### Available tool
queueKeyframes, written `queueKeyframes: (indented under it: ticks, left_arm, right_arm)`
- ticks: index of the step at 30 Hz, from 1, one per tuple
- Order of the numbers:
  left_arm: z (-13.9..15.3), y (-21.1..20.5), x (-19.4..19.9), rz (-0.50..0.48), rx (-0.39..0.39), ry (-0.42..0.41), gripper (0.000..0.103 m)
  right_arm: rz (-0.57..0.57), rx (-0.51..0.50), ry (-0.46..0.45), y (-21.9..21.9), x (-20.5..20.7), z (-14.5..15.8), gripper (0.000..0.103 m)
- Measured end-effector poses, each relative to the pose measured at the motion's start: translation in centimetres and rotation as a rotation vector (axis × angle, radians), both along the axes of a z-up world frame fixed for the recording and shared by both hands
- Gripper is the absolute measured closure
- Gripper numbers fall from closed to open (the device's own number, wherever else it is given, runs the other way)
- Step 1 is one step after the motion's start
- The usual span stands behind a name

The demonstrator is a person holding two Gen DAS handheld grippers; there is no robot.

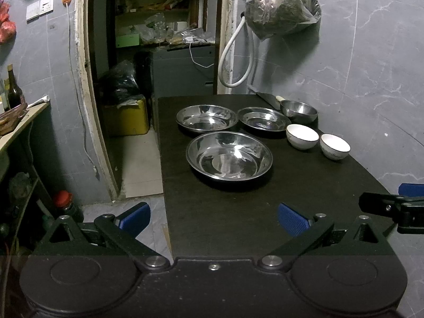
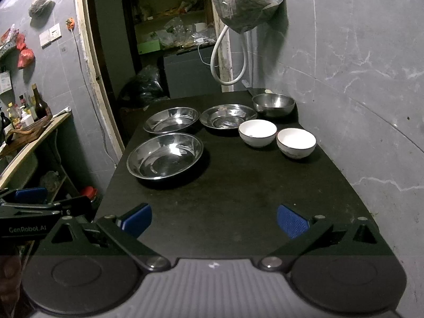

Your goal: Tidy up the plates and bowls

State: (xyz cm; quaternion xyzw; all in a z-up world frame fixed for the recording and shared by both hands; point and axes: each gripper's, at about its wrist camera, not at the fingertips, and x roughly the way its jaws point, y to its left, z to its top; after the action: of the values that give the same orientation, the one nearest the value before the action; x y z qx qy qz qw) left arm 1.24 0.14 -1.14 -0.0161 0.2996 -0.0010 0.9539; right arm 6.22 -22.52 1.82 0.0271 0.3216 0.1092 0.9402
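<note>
— Nearest to us: the left gripper point(image 1: 213, 221), blue-padded fingers point(image 1: 291, 222) spread wide and holding nothing, poised over the near end of the dark counter point(image 1: 238, 225). Do we log the other the same?

— We do. Right gripper point(image 2: 213, 221): fingers point(image 2: 291, 222) equally wide apart, nothing between them, also over the near end of the counter. In the right wrist view the left gripper's body shows at the left edge, and there we read the only clear lettering: "GenRobot.AI" point(image 2: 27, 229).

— Any marks on the dishes?

— One white bowl has a faint grey pattern on its side; we cannot read it as writing. Labels on the bottles point(image 2: 39, 106) at the far left shelf are too small to tell.

— Counts, then.

— Steel plates, three: the near plate point(image 1: 229, 156) closest to us, the back-left plate point(image 1: 206, 118) beyond it, the back-right plate point(image 1: 263, 119) just beside that one. Steel bowl point(image 1: 299, 110), one, at the far right corner near the wall, just beyond the back-right plate. White bowls, two: the first white bowl point(image 1: 302, 135) close to the back-right plate's rim, the second white bowl point(image 1: 334, 146) just to its right, apart from it. All six sit separately, upright, none stacked, on the far half of the counter.

— Other entries?

— One hanging plastic bag point(image 1: 281, 5) on the wall above the steel bowl, one white hose point(image 1: 233, 53) looped beneath it, and one knife point(image 1: 265, 96) lying behind the steel bowl.
</note>
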Motion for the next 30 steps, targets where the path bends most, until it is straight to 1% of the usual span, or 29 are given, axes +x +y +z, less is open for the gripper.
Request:
queueKeyframes:
  ticks: [12,20,30]
  left_arm:
    - [-0.1,0.1,0.2,0.000,0.001,0.013,0.001]
    - [-0.2,0.2,1.1,-0.001,0.000,0.027,0.001]
    - [-1.0,0.2,2.7,-0.008,-0.001,0.069,0.001]
  right_arm:
    - [-0.001,0.002,0.007,-0.1,0.2,-0.3,0.000]
    - [-0.003,-0.001,0.017,0.1,0.7,-0.6,0.000]
    - [-0.005,-0.002,0.058,0.1,2.1,-1.3,0.000]
